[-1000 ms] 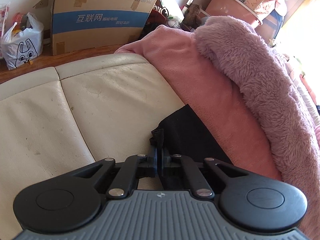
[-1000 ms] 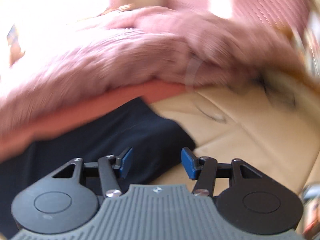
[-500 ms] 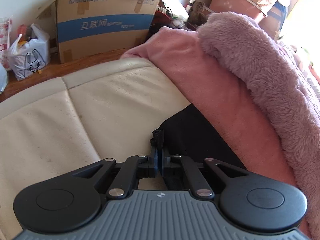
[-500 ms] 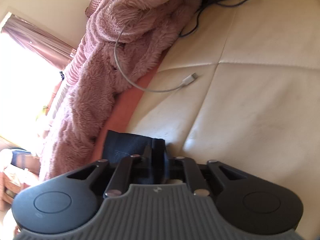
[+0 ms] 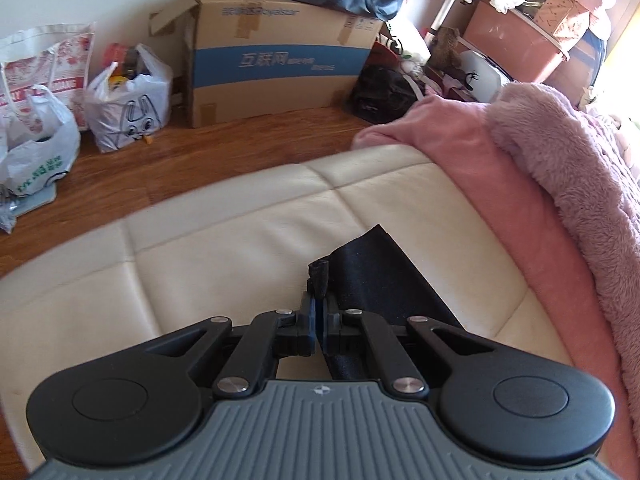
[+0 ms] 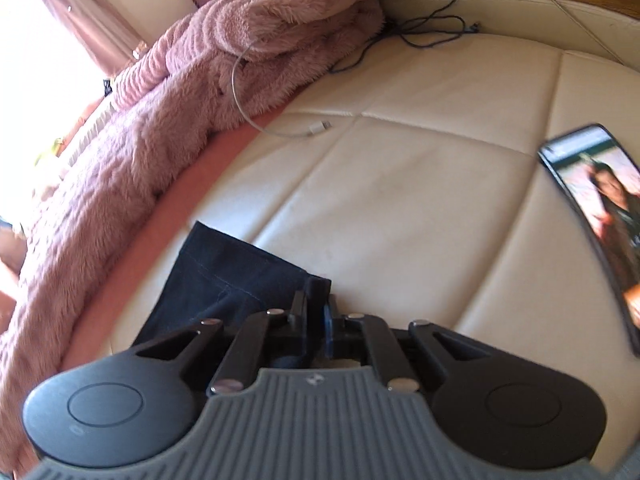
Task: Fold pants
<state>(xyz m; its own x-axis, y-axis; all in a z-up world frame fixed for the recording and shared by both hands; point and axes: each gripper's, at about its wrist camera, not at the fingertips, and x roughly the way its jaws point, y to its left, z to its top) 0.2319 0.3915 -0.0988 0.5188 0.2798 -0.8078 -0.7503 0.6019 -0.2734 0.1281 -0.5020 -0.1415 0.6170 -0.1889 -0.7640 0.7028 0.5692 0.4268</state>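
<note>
Dark navy pants (image 5: 372, 276) lie on a cream leather cushion (image 5: 224, 264). In the left wrist view my left gripper (image 5: 318, 312) is shut on a bunched corner of the fabric, which sticks up past the pads. The rest of the cloth runs back to the right under the gripper body. In the right wrist view the pants (image 6: 224, 276) show a stitched seam, and my right gripper (image 6: 316, 308) is shut on their near right corner. Most of the garment is hidden beneath both gripper bodies.
A fluffy pink blanket (image 6: 168, 92) over a smoother pink layer (image 5: 516, 216) borders the cushion. A white charging cable (image 6: 312, 130), a dark cable (image 6: 424, 36) and a lit phone (image 6: 600, 208) lie on the cushion. Cardboard box (image 5: 280, 64) and plastic bags (image 5: 124, 100) stand on the wooden floor.
The right gripper went from open over the pants to shut on their corner. Both grippers have drawn the fabric away from the pink blanket, and more floor and cushion show.
</note>
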